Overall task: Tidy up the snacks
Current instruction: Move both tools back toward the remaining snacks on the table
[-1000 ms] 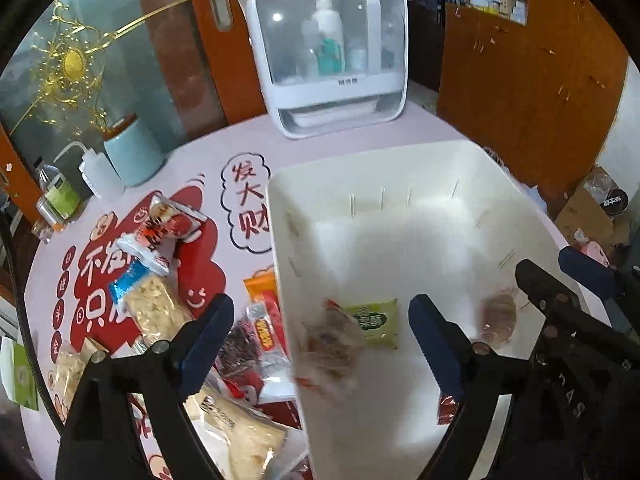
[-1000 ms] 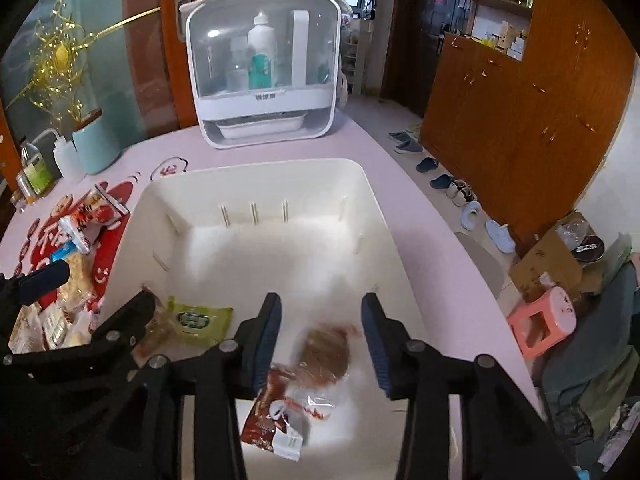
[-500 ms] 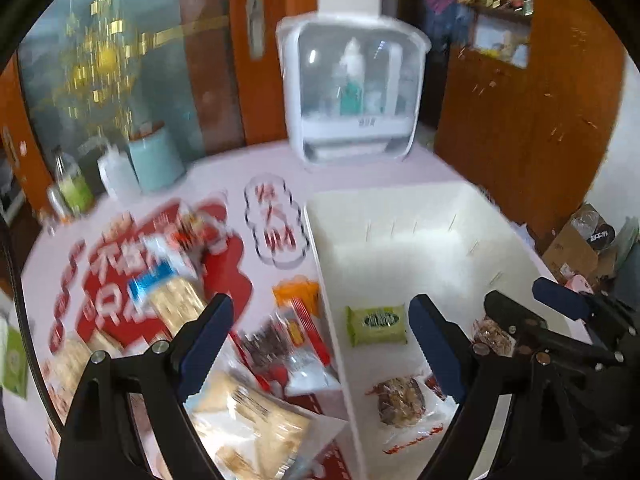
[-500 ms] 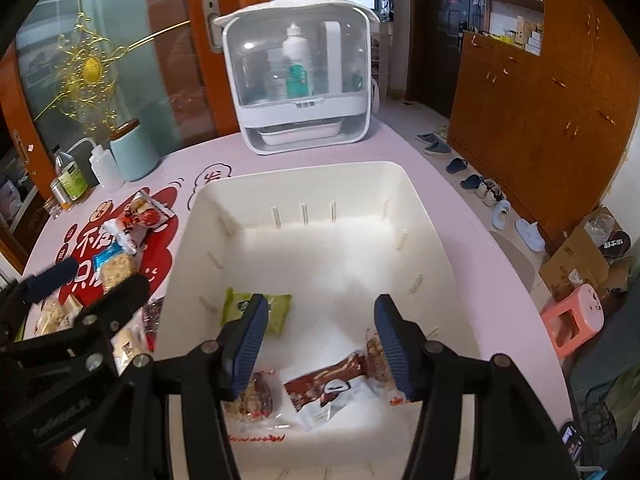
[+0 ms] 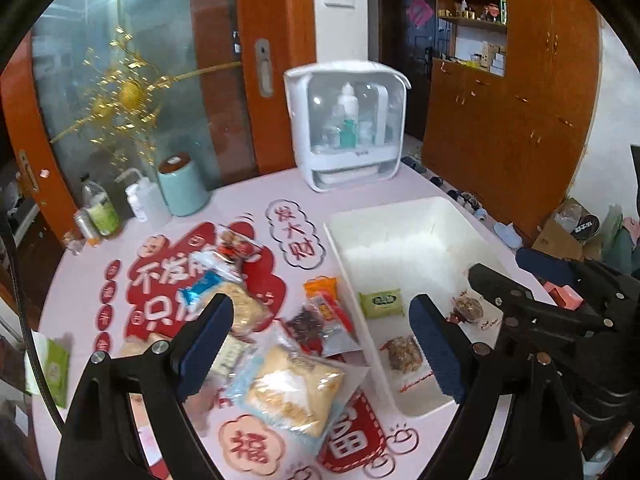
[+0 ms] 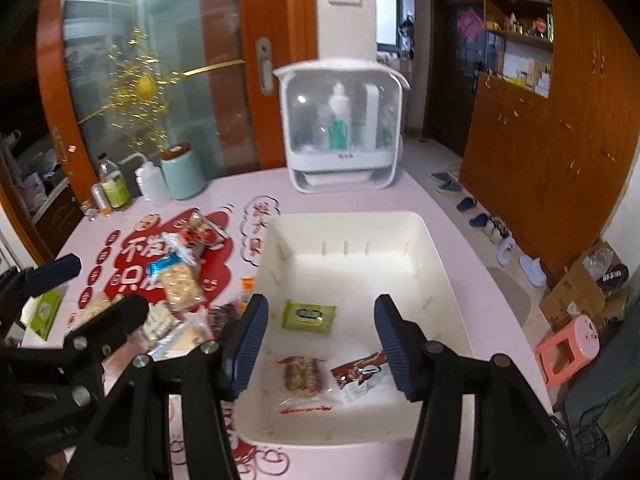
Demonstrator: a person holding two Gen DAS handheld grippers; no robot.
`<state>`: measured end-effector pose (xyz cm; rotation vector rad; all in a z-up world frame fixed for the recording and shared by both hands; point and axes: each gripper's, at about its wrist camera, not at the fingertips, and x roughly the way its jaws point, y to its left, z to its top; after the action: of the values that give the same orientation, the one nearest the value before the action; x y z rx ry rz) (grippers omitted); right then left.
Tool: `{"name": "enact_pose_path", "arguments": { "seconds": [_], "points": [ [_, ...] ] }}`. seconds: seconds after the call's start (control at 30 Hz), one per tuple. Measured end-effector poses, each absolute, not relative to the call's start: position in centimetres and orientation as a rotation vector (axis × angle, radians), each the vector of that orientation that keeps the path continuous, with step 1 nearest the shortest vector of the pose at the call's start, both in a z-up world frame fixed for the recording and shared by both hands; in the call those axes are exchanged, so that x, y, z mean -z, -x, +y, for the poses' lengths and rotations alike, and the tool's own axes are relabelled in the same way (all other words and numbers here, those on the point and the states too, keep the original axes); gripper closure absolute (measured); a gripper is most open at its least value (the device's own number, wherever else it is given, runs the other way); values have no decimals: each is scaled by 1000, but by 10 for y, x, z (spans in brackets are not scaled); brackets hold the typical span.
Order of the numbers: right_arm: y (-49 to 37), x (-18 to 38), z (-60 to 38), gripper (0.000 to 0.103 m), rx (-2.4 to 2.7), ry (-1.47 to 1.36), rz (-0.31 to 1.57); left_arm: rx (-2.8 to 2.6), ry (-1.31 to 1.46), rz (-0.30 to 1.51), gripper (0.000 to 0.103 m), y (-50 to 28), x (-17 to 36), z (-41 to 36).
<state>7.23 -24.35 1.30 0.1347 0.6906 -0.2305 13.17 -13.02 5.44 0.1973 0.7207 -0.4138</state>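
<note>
We are hovering over the tabletop [image 5: 248,200] with both sets of fingers spread wide and holding nothing. The left gripper [image 5: 320,344] is hanging above the pile of loose snacks beside the white bin [image 6: 448,280]; the right gripper [image 6: 320,340] is hanging over the bin itself. Inside the bin, the green packet [image 6: 308,315], the nut bar [image 6: 302,374] and the brown wrapper [image 6: 360,370] are lying flat on the bottom.

We are judging the next pick to be the large cracker bag [image 5: 294,388], nearest the left fingers. To do it well, we should be lowering squarely over its middle and pinching the filled part, not the slippery film edge, then lifting clear of the bin wall before releasing.

The red-wrapped snack [image 5: 316,320] is overlapping that bag's far corner, so it may be dragging along. The white storage box [image 5: 346,128], the teal canister [image 5: 182,188] and the bottles [image 5: 100,212] are standing well apart at the back.
</note>
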Motion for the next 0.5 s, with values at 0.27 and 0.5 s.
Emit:
{"name": "enact_pose_path", "arguments": {
  "seconds": [0.27,0.5],
  "points": [
    [-58,-57,-201,37,150,-83,628,261,-255,574,2,-109,-119,-66],
    [-74,-66,-148,35,34,-19,645,125,-314,543,2,-110,-143,-6]
  ]
}}
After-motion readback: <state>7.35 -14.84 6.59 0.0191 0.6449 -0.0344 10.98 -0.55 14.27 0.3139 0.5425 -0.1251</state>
